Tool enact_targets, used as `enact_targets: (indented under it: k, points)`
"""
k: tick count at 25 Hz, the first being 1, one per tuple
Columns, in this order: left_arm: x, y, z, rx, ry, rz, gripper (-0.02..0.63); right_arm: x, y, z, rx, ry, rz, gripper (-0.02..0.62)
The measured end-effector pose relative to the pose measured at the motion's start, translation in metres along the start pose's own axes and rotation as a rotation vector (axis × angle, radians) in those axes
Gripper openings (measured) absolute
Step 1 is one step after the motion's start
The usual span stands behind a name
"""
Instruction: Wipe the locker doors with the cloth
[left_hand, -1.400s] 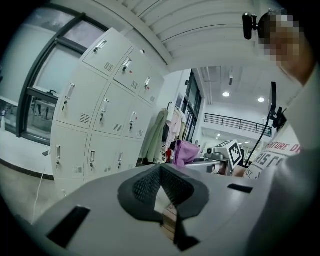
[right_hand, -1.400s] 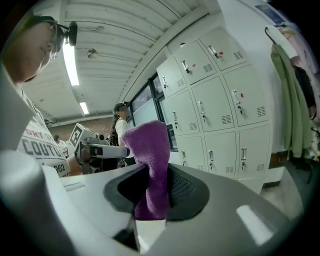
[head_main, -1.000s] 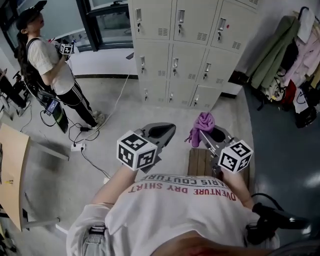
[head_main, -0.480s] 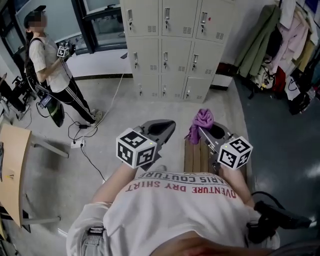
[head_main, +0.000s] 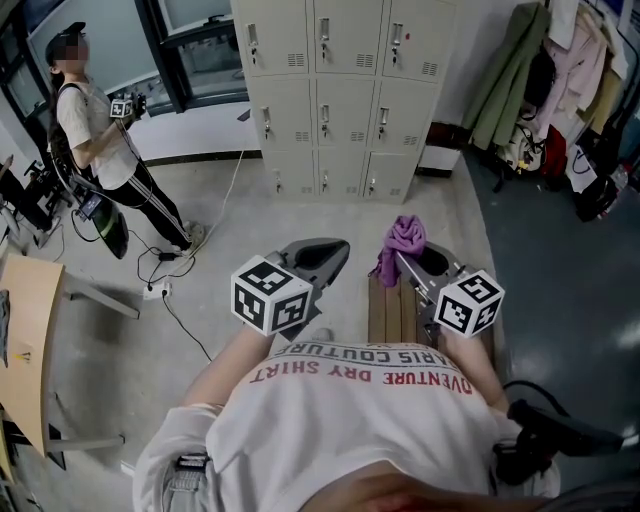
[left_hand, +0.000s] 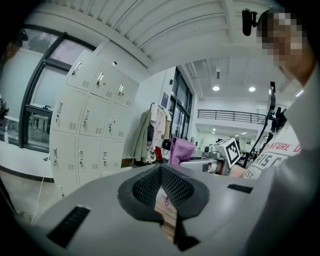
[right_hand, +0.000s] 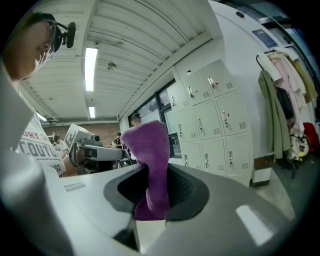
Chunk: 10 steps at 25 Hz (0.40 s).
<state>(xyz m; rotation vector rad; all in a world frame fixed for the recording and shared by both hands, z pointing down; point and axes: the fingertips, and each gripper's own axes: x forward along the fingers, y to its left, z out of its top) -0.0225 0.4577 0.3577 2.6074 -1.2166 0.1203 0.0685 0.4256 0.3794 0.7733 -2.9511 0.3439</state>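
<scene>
Well, my right gripper (head_main: 410, 262) had its fingers pinched on the purple cloth (head_main: 403, 242), which stuck up in a bunch above the tips, and my left gripper (head_main: 333, 252) had its fingers pressed together with nothing held between them. The cloth touched no door: the grey lockers (head_main: 320, 95) stood well apart from both grippers, across a stretch of pale floor (head_main: 280, 215). Just under my right gripper lay a slatted wooden bench (head_main: 392, 315), between me and the lockers. Off to my left a person (head_main: 95, 130) stood holding a marker cube, with cables (head_main: 170, 275) trailing over the floor near their feet, and a pale table top (head_main: 25, 330) sat at the left edge. To the right of the lockers hung coats and bags (head_main: 525, 80), close by the end doors. Compared with a second earlier, the lockers had swung from a tilt at the upper right to stand square and upright at the top middle of my view, the person had slid further up and left, and my two grippers had kept much the same place, the cloth in the same pinch.
</scene>
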Motion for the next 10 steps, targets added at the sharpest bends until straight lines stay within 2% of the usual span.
enact_targets:
  k: [10]
  points:
    - [0.0081, -0.0003, 0.0073, 0.006, 0.006, -0.015, 0.000, -0.0002, -0.0062, 0.0053, 0.002, 0.003, -0.009, 0.086]
